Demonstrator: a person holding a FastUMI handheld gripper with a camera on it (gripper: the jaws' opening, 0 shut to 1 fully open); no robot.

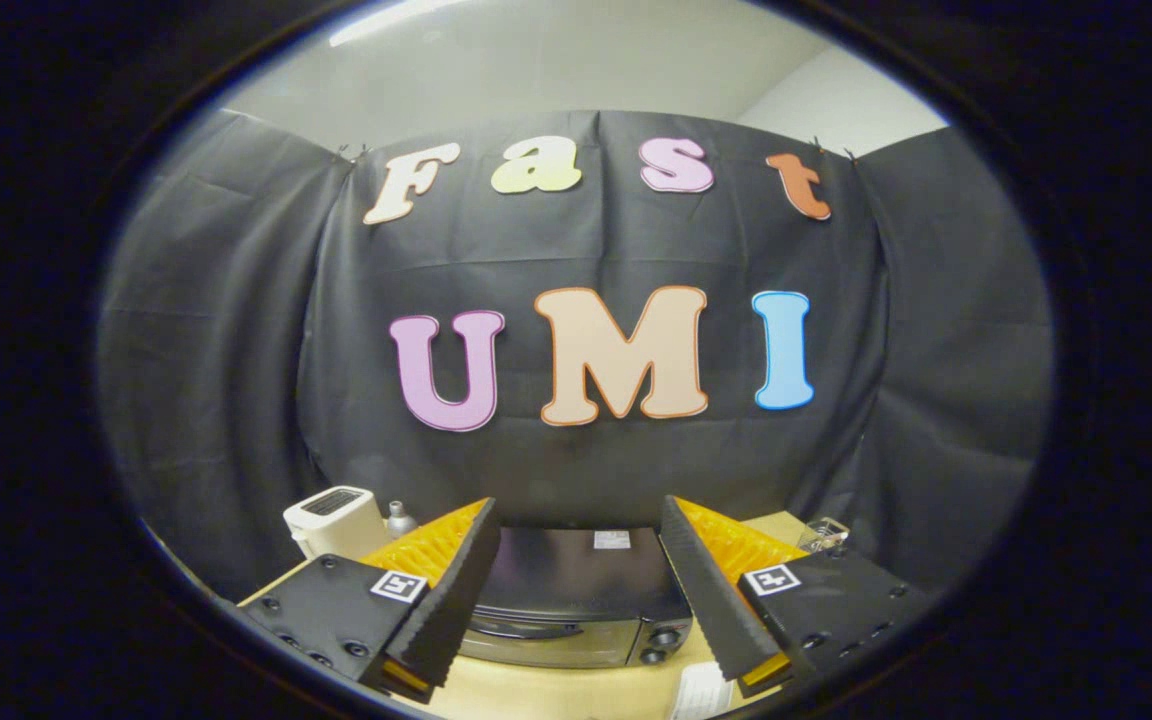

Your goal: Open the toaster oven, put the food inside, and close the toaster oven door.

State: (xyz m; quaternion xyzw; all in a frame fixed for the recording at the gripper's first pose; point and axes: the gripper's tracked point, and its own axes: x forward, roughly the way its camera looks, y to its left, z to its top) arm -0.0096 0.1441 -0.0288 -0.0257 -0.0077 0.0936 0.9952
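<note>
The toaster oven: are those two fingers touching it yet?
Apart. In the gripper view the gripper hangs open above the toaster oven, which sits lower on the table between and beyond the fingers.

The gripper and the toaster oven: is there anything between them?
Nothing: in the gripper view the open gripper hangs above the black toaster oven, with bare air between.

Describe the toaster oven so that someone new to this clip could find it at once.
Start at the wooden table in front of the black cloth wall. The toaster oven is the dark box in the middle of it, seen just ahead between the fingers of the open claw. Unlike the small white appliance to its left, it is black, with a closed glass door and knobs beside the door.
</note>
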